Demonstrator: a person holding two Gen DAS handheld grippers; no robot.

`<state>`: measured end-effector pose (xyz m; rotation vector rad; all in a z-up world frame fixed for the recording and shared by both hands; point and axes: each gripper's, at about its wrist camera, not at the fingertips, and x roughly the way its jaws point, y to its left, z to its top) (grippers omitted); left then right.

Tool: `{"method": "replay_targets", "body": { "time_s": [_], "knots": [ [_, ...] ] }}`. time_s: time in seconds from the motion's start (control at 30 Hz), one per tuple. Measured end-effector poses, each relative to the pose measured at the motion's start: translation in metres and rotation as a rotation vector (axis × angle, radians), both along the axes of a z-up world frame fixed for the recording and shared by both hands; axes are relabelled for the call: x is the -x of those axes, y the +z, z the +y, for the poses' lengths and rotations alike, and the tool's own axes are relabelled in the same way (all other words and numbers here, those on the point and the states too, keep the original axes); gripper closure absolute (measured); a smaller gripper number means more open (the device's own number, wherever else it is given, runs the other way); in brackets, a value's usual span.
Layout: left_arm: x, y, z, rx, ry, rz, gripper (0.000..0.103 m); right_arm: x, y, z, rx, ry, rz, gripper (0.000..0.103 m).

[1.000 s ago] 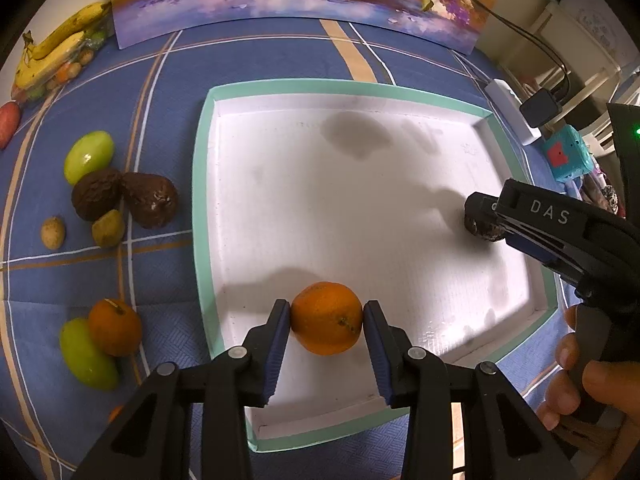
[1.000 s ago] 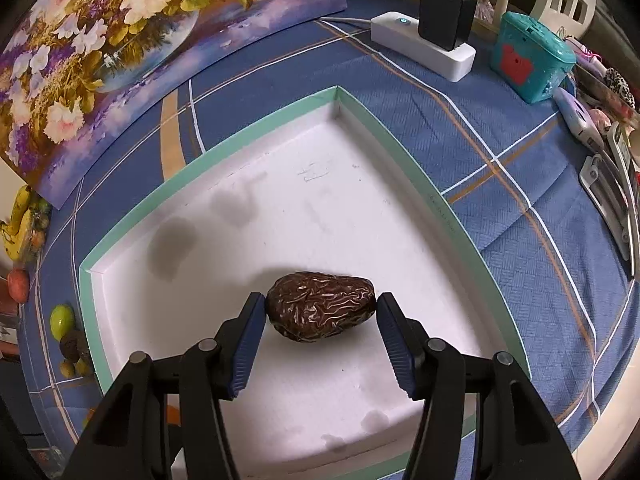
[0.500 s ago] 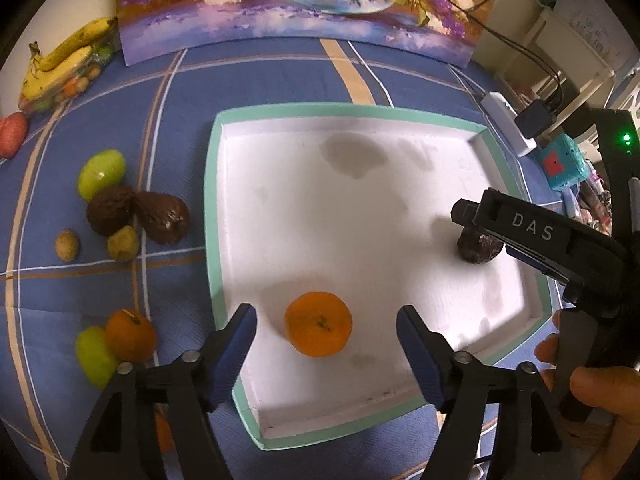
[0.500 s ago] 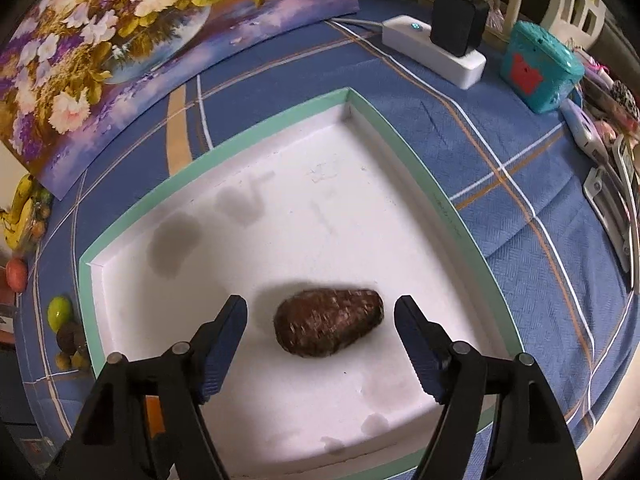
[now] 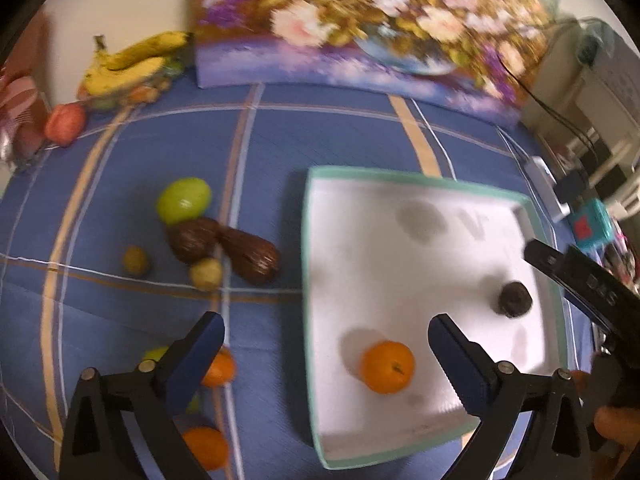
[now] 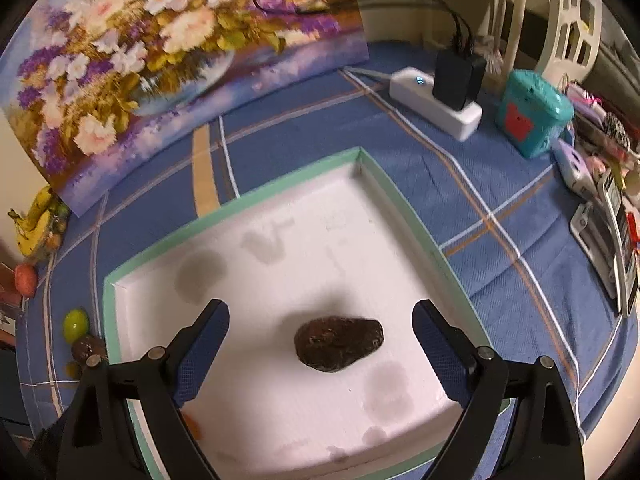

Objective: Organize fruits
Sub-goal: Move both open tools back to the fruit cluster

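Note:
A white tray with a green rim (image 5: 308, 240) lies on the blue cloth. An orange (image 5: 387, 367) sits near its front left and a dark wrinkled avocado (image 5: 515, 299) near its right side. My left gripper (image 5: 326, 346) is open and empty, raised, straddling the tray's left rim. My right gripper (image 6: 320, 336) is open and empty above the avocado (image 6: 339, 343), with the tray's rim (image 6: 400, 200) beyond. Loose fruit lies left of the tray: a green fruit (image 5: 183, 201), two dark avocados (image 5: 252, 255), two small yellowish fruits (image 5: 206, 274), and oranges (image 5: 206, 452).
A flower painting (image 5: 360, 20) stands along the back. Bananas (image 5: 132, 62) and a red fruit (image 5: 65, 123) lie at the far left. A white power strip with a black charger (image 6: 436, 100), a teal box (image 6: 534, 114) and several gadgets (image 6: 600, 232) lie to the right.
Both grippers opened, letting go of the orange and the avocado in the tray, then drew back and up. The left gripper has swung left towards the loose fruit.

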<state>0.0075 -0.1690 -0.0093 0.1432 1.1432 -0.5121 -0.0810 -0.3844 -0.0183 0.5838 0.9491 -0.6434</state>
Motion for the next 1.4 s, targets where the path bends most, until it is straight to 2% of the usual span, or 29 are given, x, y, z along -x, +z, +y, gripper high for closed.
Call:
{"method": "replay_targets", "body": {
  "time_s": [0.17,0.33,0.47,0.53,0.87,1.03,1.13,1.23,1.27,1.3,1.33,1.4],
  "knots": [
    [-0.013,0.011,0.017,0.046,0.056,-0.04,0.0,-0.002,0.017,0.011,0.073,0.023,-0.038,0.01],
    [-0.023,0.022,0.037,0.128,0.098,-0.075,0.0,-0.004,0.03,0.023,0.108,0.065,-0.085,0.01],
    [-0.033,0.025,0.052,0.208,0.102,-0.024,0.0,-0.007,0.037,0.032,0.123,0.086,-0.11,0.01],
    [-0.037,0.025,0.06,0.222,0.105,-0.006,0.0,-0.007,0.039,0.036,0.116,0.093,-0.129,0.01],
    [-0.061,0.048,0.148,0.233,0.389,-0.102,0.0,-0.019,0.054,0.065,0.046,0.183,-0.225,0.01],
    [-0.063,0.048,0.185,0.233,0.471,-0.112,0.002,-0.028,0.061,0.088,0.037,0.248,-0.273,0.01],
    [-0.06,0.038,0.193,0.238,0.467,-0.069,0.008,-0.034,0.062,0.104,0.039,0.295,-0.281,0.011],
    [-0.059,0.021,0.199,0.259,0.482,0.016,0.012,-0.043,0.057,0.12,0.01,0.357,-0.276,0.02],
    [-0.059,0.014,0.201,0.26,0.494,0.043,0.013,-0.045,0.055,0.124,-0.001,0.375,-0.27,0.028],
    [-0.06,0.009,0.201,0.256,0.505,0.063,0.017,-0.048,0.052,0.13,-0.015,0.393,-0.263,0.033],
    [-0.061,0.004,0.2,0.247,0.515,0.077,0.023,-0.05,0.049,0.135,-0.027,0.416,-0.253,0.034],
    [-0.062,-0.007,0.199,0.217,0.534,0.105,0.026,-0.058,0.04,0.147,-0.051,0.461,-0.222,0.038]
  ]
}}
